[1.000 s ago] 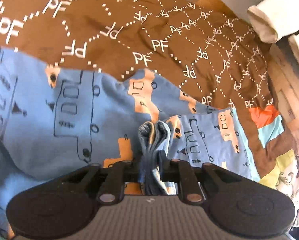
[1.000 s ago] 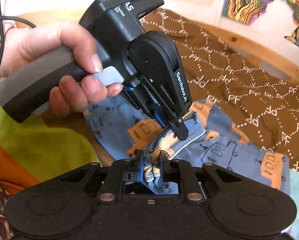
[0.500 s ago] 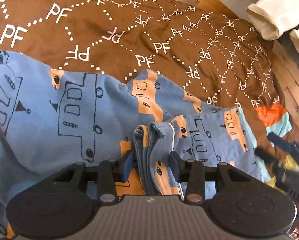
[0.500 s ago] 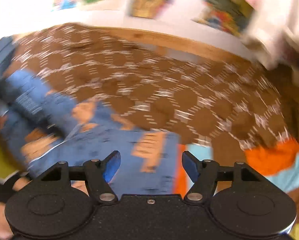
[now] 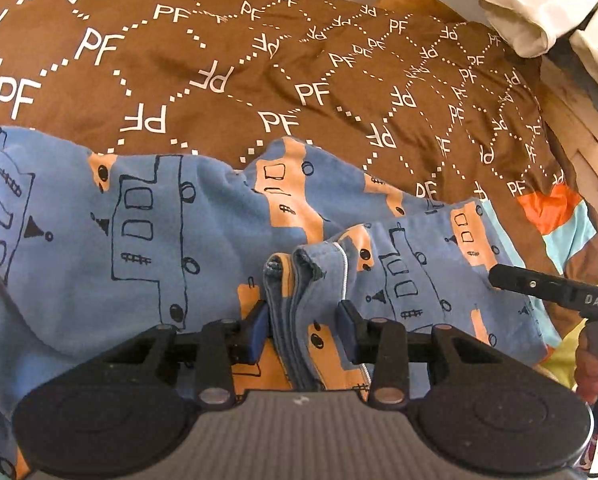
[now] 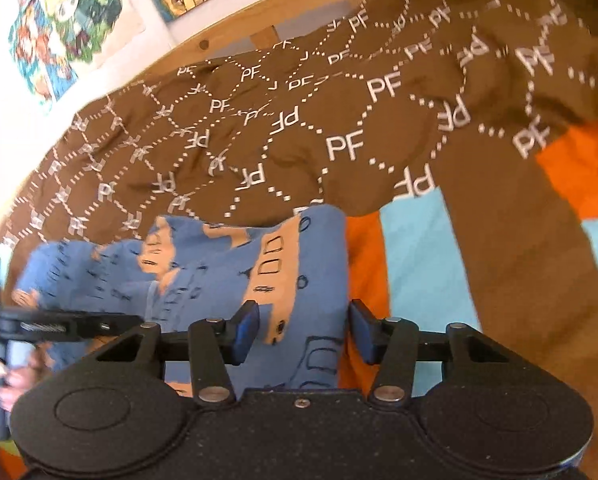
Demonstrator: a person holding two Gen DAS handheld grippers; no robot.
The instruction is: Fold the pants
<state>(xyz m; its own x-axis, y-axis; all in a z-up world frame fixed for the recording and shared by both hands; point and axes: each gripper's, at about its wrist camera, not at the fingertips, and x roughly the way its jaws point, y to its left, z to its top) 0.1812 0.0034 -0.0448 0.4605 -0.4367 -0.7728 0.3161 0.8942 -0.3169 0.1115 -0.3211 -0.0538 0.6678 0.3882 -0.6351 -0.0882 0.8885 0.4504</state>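
The blue pants [image 5: 147, 232] with orange and black vehicle prints lie on a brown bedspread. My left gripper [image 5: 303, 330] is open, its pads on either side of the stacked waistband edges [image 5: 295, 280], which rest loose between them. My right gripper [image 6: 301, 330] is open over the pants' folded right end [image 6: 235, 264], holding nothing. The right gripper's body [image 5: 555, 292] shows at the right edge of the left wrist view. The left gripper's finger [image 6: 59, 326] shows at the left edge of the right wrist view.
The brown bedspread [image 5: 259, 64] with white "PF" print covers the bed. Orange and light blue patches [image 6: 411, 264] lie to the right of the pants. A wooden bed frame [image 6: 235, 28] and wall pictures [image 6: 59, 12] stand behind. Rolled white cloth [image 5: 539, 12] lies at the far right.
Both grippers have opened and let go of the waistband. The right gripper has swung away to the pants' right end. The left gripper has stayed at the waistband.
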